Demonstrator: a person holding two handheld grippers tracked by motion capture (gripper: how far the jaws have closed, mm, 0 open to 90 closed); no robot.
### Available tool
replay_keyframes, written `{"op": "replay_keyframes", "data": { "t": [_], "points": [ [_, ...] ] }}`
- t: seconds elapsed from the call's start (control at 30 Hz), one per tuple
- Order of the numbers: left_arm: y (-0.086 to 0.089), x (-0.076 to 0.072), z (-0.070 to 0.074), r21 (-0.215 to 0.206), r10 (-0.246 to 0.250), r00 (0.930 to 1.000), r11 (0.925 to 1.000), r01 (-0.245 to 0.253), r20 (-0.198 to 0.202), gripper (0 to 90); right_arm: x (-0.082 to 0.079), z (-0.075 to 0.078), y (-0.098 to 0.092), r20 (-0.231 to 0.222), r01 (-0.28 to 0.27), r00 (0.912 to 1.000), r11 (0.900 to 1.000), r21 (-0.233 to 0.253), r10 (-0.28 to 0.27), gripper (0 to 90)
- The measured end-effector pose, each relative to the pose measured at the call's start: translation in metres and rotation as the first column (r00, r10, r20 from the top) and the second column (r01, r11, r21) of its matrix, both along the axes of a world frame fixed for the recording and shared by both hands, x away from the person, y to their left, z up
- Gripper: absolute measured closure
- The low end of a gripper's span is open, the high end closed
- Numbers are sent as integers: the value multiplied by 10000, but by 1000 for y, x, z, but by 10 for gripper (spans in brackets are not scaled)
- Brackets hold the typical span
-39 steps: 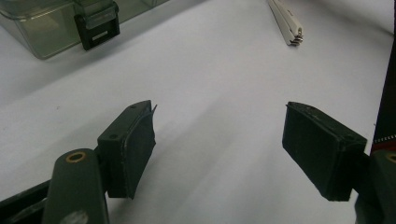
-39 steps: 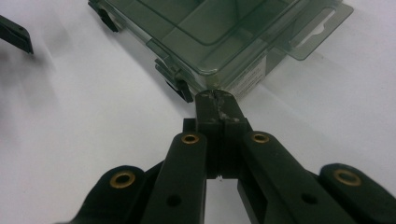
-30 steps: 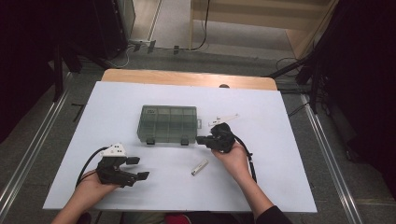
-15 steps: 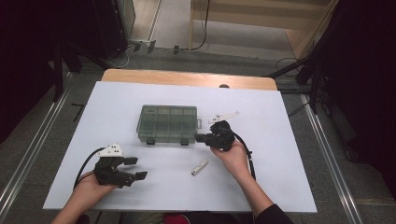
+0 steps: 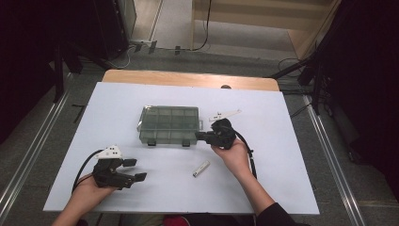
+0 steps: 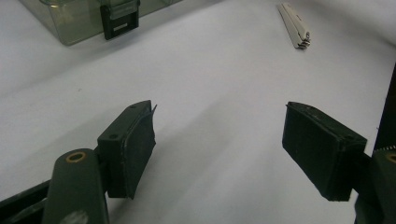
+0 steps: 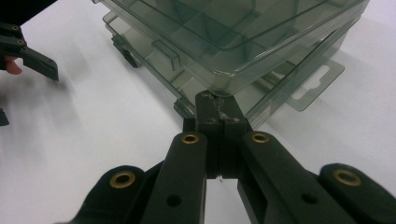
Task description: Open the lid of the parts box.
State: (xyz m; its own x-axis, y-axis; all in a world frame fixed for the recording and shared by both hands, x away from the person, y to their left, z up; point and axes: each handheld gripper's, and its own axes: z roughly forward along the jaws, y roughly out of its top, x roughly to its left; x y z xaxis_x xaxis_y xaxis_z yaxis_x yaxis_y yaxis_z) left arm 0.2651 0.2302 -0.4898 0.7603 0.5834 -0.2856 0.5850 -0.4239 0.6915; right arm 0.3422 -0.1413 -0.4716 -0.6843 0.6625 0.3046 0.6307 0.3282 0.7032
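A clear greenish compartment box lies closed at the middle of the white table. My right gripper is shut, and its tip rests against the box's front right corner. In the right gripper view the joined jaws press at the lid's edge of the box, with nothing visible between them. My left gripper is open near the front left of the table. Its jaws stand wide apart over bare table, with the box and one black latch farther off.
A small white clip-like piece lies in front of the box, between the two hands, and appears again in the left gripper view. A white strip-shaped part lies to the right of the box. A wooden edge borders the table's far side.
My right gripper has edged slightly closer to the box corner. The left gripper has stayed where it was, still open.
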Motion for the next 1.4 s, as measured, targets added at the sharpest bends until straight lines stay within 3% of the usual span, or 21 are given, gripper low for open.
{"op": "replay_keyframes", "data": {
  "t": [0.63, 0.97, 1.27, 1.4],
  "points": [
    [2, 5, -3, 60, 114, 9999, 9999, -114, 14, 249, 18, 16, -2, 233, -128, 9997, 9996, 268, 121, 900],
    [3, 12, -4, -260, 105, 9999, 9996, -105, -24, 249, 27, 23, -2, 251, -278, 9993, 9994, 192, 273, 900],
    [1, 19, 8, 62, 140, 9999, 9999, -140, 94, 251, 30, 27, -1, 214, -267, 9994, 9993, 275, 261, 900],
    [1, 26, 18, -105, 113, 9999, 9999, -112, 103, 251, 31, 27, -1, 185, -253, 9995, 9992, 307, 248, 900]
  ]
}}
